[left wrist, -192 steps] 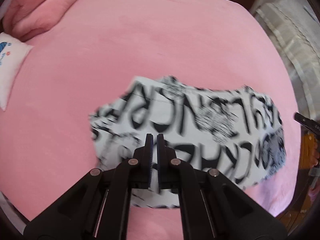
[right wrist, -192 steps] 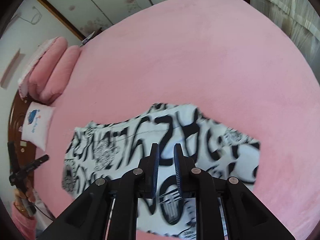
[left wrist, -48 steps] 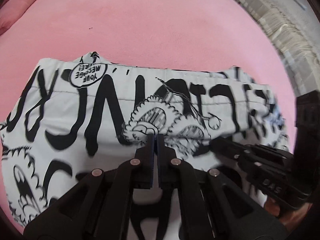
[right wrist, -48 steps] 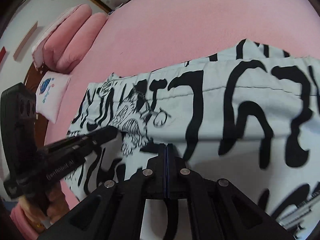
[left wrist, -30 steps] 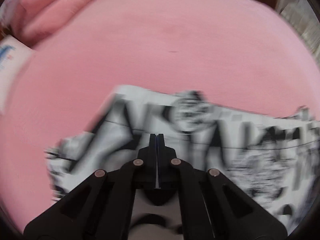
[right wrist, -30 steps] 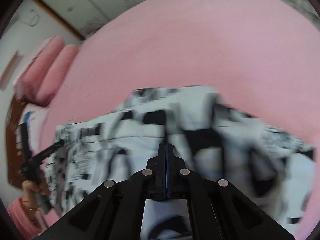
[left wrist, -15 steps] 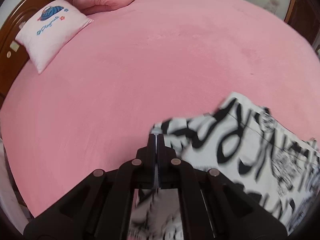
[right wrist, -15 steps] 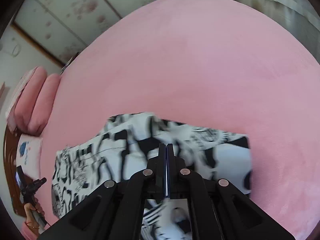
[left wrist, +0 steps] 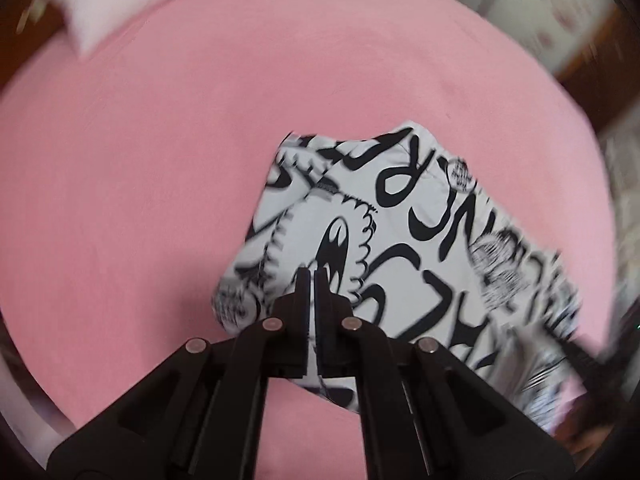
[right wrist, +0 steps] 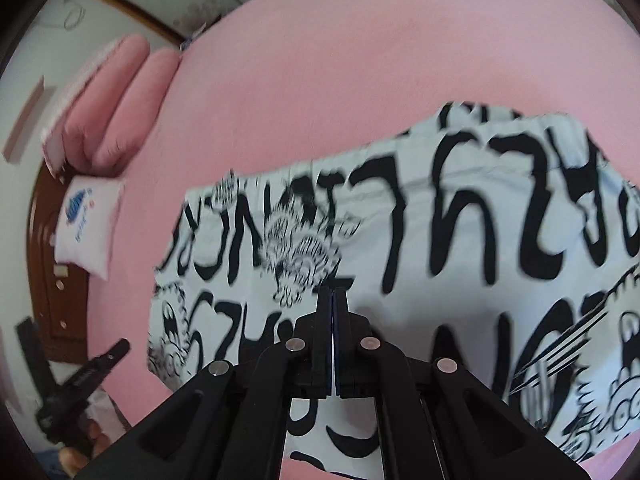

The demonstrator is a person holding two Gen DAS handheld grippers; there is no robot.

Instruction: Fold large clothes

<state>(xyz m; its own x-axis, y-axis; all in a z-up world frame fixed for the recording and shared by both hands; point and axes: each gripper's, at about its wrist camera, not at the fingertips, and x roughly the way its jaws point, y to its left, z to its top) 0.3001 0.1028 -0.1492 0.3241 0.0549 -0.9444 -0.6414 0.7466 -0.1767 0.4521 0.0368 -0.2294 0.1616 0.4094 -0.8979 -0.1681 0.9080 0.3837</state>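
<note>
Nearest each lens, the left gripper (left wrist: 311,276) and the right gripper (right wrist: 332,294) pointed steeply down with their fingers pressed together; white printed cloth showed in the slit behind both pairs of tips, but whether it was pinched there cannot be told. The left gripper also appeared at the lower left of the right wrist view (right wrist: 100,364), beside the garment's corner. Just beyond the fingertips lay the black-and-white printed garment (left wrist: 404,240) (right wrist: 460,240), folded into a compact block on the pink bedspread (left wrist: 140,200) (right wrist: 340,60), toward the near edge of the bed. Bare bedspread surrounded its far edge and its left edge. Compared with half a second earlier, the garment filled more of both views. Farthest off, a white cushion (left wrist: 116,12) (right wrist: 88,228) and pink pillows (right wrist: 116,108) sat at the bed's head, against a wooden headboard (right wrist: 52,280).
</note>
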